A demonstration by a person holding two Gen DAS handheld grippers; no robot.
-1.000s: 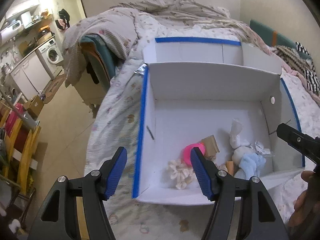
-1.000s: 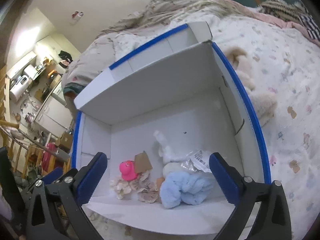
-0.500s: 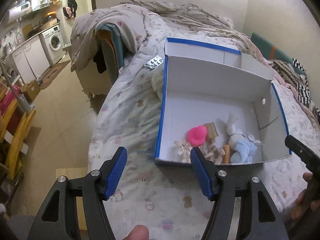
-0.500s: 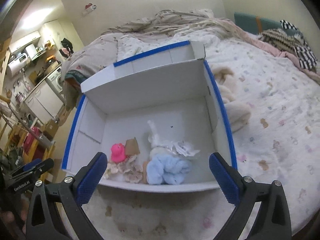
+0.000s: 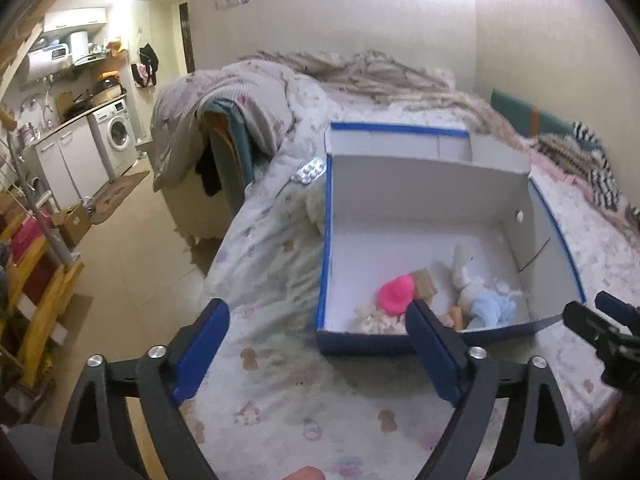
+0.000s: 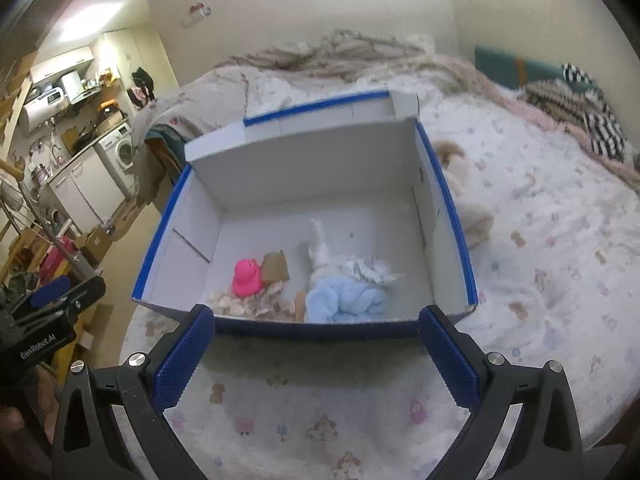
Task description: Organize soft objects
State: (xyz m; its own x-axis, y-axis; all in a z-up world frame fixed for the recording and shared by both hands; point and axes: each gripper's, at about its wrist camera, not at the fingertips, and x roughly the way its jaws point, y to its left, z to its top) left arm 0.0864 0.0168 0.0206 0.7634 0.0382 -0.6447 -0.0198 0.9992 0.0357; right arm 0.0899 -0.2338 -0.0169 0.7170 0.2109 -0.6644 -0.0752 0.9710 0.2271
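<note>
A white cardboard box with blue edges (image 5: 424,184) (image 6: 304,168) stands open on the bed. Inside, near its front wall, lie a pink rubber duck (image 5: 396,294) (image 6: 247,278), a brown card piece (image 6: 275,266), a light blue soft toy (image 5: 492,308) (image 6: 344,302), a white plush (image 6: 320,248) and cream scrunchies (image 6: 240,306). My left gripper (image 5: 316,350) is open and empty, in front of the box's left corner. My right gripper (image 6: 316,354) is open and empty, in front of the box's front wall.
The patterned bed sheet (image 6: 540,264) spreads around the box. A beige plush (image 6: 464,184) lies right of the box. A blister pack (image 5: 308,170) lies at its back left. A rumpled quilt (image 5: 360,76) is behind. The floor and kitchen units (image 5: 80,160) are left.
Both grippers have pulled back and away from the box; a second ago they hovered over its inside, now they are in front of it above the sheet. Both stayed open.
</note>
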